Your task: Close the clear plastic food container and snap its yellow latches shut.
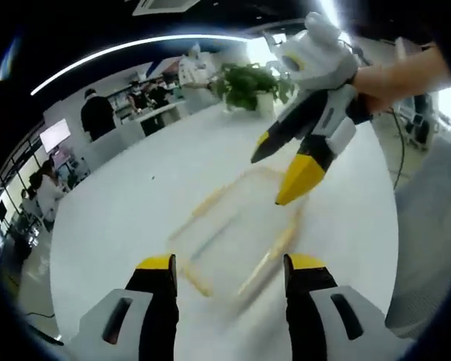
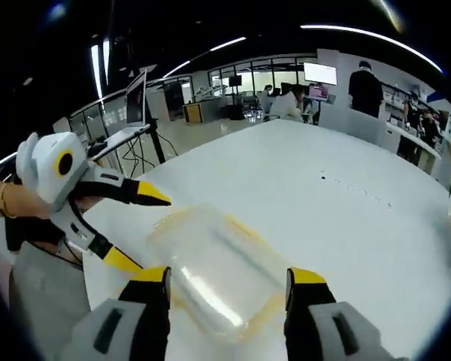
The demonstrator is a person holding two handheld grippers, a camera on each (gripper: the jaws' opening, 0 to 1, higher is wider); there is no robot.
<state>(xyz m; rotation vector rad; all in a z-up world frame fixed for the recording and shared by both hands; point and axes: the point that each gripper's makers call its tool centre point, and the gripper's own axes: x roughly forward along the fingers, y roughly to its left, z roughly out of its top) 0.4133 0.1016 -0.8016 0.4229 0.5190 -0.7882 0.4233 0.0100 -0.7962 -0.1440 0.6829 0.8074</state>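
Nearest my lens in the left gripper view, the left gripper (image 1: pixel 229 263) has both yellow-tipped jaws spread, with nothing between them. Directly past them, at 12 o'clock, the clear plastic food container (image 1: pixel 237 233) lies flat on the white table (image 1: pixel 135 195); it is motion-blurred, so I cannot tell whether its lid is seated. Its yellow latches (image 1: pixel 282 244) read only as yellowish streaks along the edges. At 1 o'clock the right gripper (image 1: pixel 274 177) hangs above the far side of the container, jaws parted and empty.

From the right gripper view, my own jaws stand apart with the container (image 2: pixel 218 267) between and beyond them, and the left gripper (image 2: pixel 146 229) enters at 9 o'clock, also agape, near the container's edge.

Procedure, as I judge it: steady both tools before contact. Confirm the lid sits square on the rim. Brace one side with one gripper, then press each latch down with the other until it seats.

Farther out, a potted plant (image 1: pixel 248 86) stands at the table's far end.
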